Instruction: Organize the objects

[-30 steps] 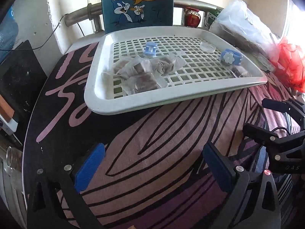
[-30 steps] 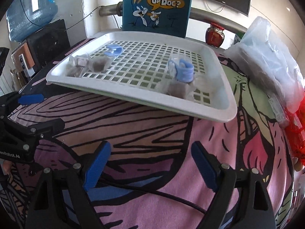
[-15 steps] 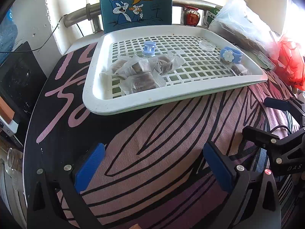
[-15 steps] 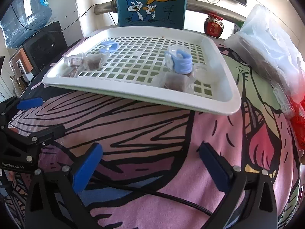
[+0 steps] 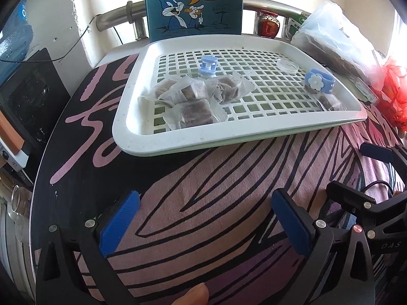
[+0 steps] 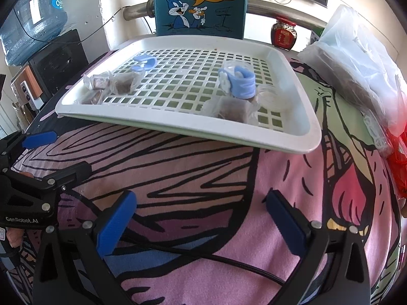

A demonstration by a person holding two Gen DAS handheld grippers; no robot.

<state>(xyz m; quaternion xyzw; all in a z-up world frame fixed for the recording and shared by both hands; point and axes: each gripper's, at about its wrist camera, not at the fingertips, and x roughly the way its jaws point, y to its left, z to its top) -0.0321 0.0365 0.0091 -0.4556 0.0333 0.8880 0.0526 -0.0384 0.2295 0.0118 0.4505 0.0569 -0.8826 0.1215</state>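
Observation:
A white slotted tray (image 5: 244,129) (image 6: 178,124) sits on the patterned cloth ahead of both grippers. It holds several clear-wrapped brown snacks (image 5: 193,96) (image 6: 122,84), one more wrapped snack (image 5: 329,101) (image 6: 231,109), a blue flower band (image 5: 319,80) (image 6: 237,82), a small blue clip (image 5: 208,66) (image 6: 145,62) and a clear lid (image 5: 287,64). My left gripper (image 5: 206,221) is open and empty, low over the cloth, short of the tray. My right gripper (image 6: 201,223) is open and empty, also short of the tray.
A blue cartoon box (image 5: 194,5) stands behind the tray. A red jar (image 6: 283,34), a clear plastic bag (image 6: 356,58) and a red mesh bag (image 5: 394,99) lie at the right. A water bottle (image 6: 35,17) and black appliance (image 5: 28,96) are at the left. A black cable (image 6: 203,256) crosses the cloth.
Both grippers have shifted slightly, so the tray sits a little differently in each view. Both stay open and empty.

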